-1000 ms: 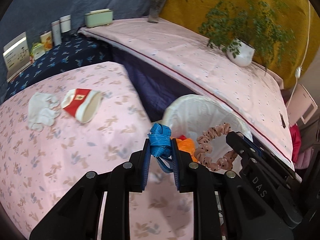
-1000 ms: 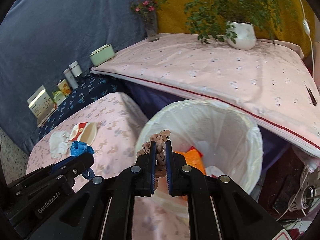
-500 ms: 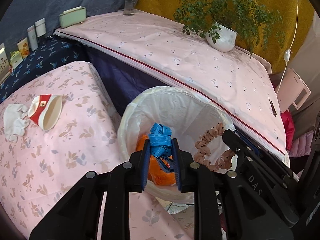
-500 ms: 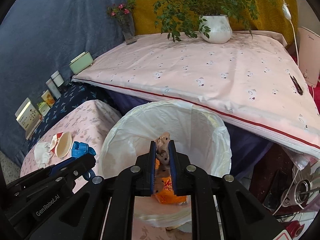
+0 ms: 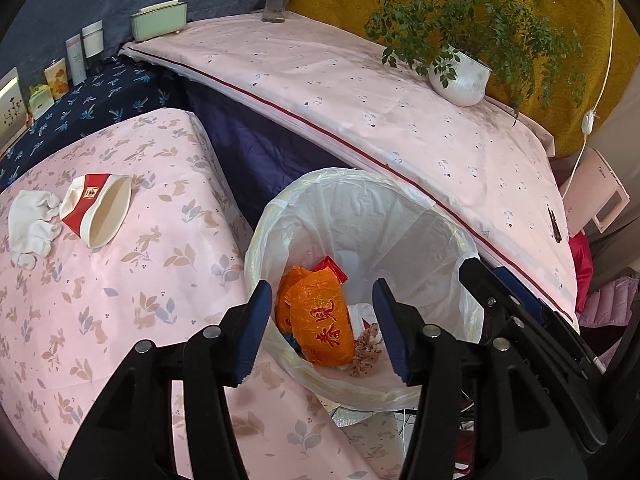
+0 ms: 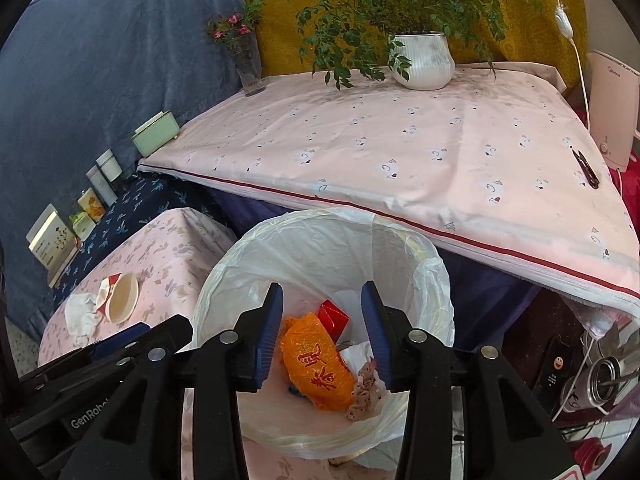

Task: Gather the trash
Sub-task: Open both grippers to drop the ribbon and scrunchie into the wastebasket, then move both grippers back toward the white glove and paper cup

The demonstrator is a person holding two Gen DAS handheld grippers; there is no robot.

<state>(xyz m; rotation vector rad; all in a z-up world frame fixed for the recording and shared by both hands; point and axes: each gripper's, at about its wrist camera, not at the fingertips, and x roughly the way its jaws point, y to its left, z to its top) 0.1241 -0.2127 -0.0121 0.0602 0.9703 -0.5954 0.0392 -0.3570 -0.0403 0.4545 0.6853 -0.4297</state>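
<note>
Your left claw and right claw are opening, empty, over the bin. Swing carelessly toward the cup and you could tip it.

Both wrist cams look steeply down, close over the lined bin. Left cam sits left of it, right cam right; the 2 share bin, floral tabletop.

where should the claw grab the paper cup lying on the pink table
Pinch the paper cup across its open rim, one finger inside the mouth and one outside on the wall, coming down from above. It lies on its side with the mouth facing the bin, and the crumpled tissue crowds its base end.
</note>
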